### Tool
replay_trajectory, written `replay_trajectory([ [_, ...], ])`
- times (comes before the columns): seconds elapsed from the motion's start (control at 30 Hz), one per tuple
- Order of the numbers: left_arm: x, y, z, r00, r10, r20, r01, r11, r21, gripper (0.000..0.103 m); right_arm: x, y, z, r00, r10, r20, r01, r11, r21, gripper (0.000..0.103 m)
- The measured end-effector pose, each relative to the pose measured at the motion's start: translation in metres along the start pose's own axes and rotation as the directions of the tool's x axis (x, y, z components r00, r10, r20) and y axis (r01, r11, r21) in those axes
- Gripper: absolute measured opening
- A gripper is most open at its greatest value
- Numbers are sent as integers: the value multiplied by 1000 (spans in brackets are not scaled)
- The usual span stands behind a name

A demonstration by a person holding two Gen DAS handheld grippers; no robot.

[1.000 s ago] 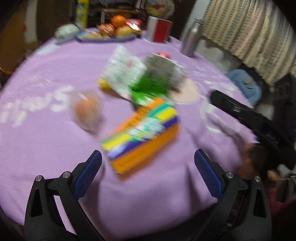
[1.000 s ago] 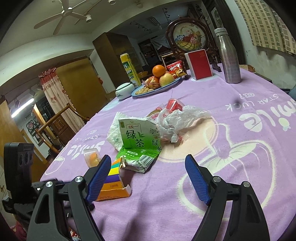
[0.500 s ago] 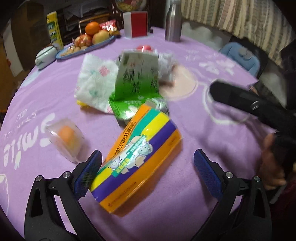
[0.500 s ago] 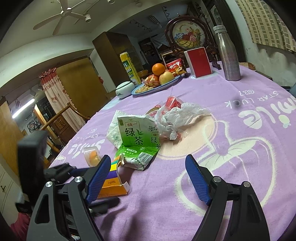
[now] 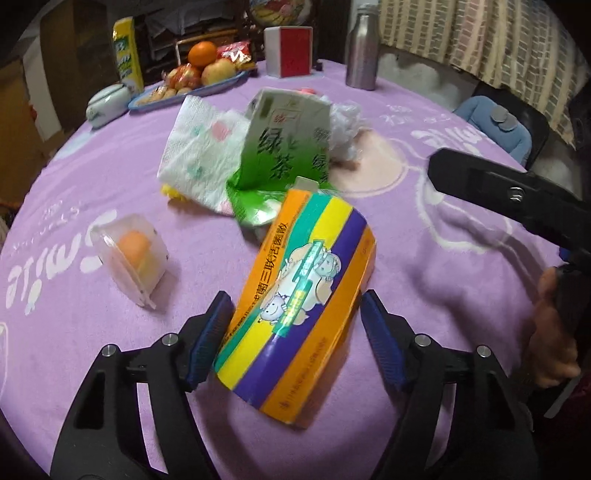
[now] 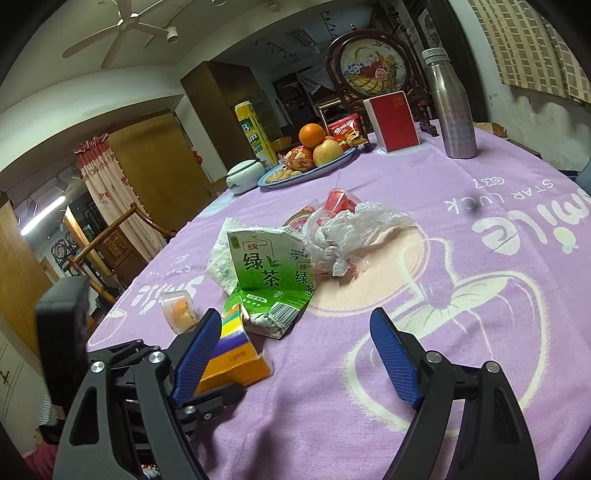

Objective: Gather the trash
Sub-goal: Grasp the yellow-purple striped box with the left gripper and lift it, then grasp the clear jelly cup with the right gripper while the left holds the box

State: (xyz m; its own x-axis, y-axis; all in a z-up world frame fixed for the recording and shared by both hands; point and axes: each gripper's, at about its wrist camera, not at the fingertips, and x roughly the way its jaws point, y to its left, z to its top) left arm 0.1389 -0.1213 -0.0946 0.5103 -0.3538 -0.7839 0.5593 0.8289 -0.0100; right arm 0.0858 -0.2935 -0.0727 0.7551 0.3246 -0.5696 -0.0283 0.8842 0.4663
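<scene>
Left gripper jaws closing around the striped box; right gripper wide apart, empty.

The striped box is half hidden behind a claw pad; its print is blurred.

We're in a home, a lived-in dining room; the bench wears a lilac cloth printed with "Smile" and "Star Luck"; at its far end sits a blue fruit plate with an orange and apples, a white lidded pot beside it, a steel flask standing upright; behind them a round embroidered screen in a dark carved frame; overhead a white ceiling fan; off to the left a wooden cabinet, a flowered curtain in a doorway, a wooden armchair; checked curtains on the other side.
</scene>
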Motion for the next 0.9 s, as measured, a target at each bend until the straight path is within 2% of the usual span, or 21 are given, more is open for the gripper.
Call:
replay_trajectory([
  [0.03, -1, 1, 0, 1000, -2, 2, 2, 1000, -6, 68, 0, 1, 0, 1000, -3, -1, 3, 1000, -3, 81],
  [0.07, -2, 2, 0, 1000, -5, 6, 5, 1000, -12, 60, 1, 2, 0, 1000, -8, 0, 8, 1000, -7, 81],
  [0.13, -7, 7, 0, 999, -43, 22, 44, 998, -35, 55, 1, 4, 1, 1000, -22, 2, 22, 1000, -16, 81],
  [0.2, -19, 17, -1, 995, -77, 56, 82, 993, -82, 55, 1, 7, 2, 1000, -26, 3, 26, 999, -21, 81],
  [0.33, -50, 41, -7, 988, -84, 129, 103, 983, -152, 55, 4, 15, 2, 1000, -24, -8, 23, 999, -37, 81],
  [0.47, -81, 70, -21, 982, -8, 189, 48, 976, -212, 55, 15, 31, 0, 999, 13, -51, -16, 998, -56, 81],
  [0.6, -103, 111, -43, 975, 73, 211, -2, 948, -319, 55, 28, 62, -5, 996, 34, -82, -43, 992, -115, 81],
  [0.67, -112, 130, -55, 971, 100, 218, -13, 930, -366, 55, 34, 78, -6, 995, 37, -95, -51, 988, -149, 77],
  [0.9, -128, 169, -87, 963, 133, 233, -16, 896, -444, 55, 63, 137, -11, 988, 46, -148, -83, 964, -252, 75],
])
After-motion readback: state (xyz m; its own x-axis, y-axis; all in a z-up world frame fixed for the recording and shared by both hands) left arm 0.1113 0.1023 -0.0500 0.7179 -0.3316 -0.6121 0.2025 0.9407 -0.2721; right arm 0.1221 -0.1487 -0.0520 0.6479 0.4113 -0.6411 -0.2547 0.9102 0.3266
